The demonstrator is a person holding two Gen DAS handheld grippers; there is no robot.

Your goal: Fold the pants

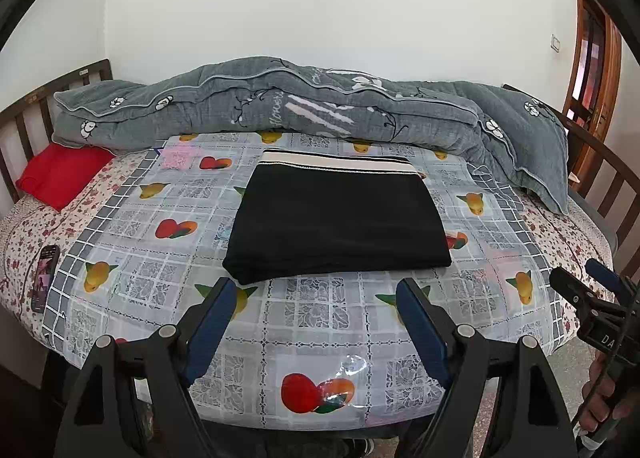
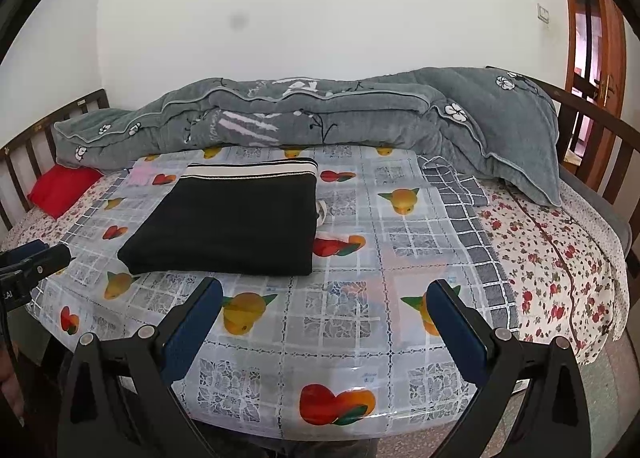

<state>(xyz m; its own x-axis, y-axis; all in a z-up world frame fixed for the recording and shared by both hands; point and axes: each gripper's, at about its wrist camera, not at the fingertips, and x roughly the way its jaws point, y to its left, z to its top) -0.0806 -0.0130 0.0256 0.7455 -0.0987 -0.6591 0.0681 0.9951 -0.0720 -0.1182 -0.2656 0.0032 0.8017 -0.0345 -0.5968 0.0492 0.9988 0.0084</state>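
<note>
Left wrist view shows the black pants lying as a neat folded rectangle on the fruit-print cloth, striped waistband at the far edge. The left gripper hangs just short of the near hem, jaws wide apart and empty. The right gripper hovers further right, equally spread. Folding looks finished; at most a final smoothing remains.

Bed surface, access notes. Open fruit-print plastic cover lies bare between the near bed edge and the folded black pants; bare strips also run along both sides of the pants. Far side: blocked by a heaped grey quilt against the wall. Left: red pillow by the wooden slat rail; phone near the edge. Right: curved rail, quilt end draped beside it.
</note>
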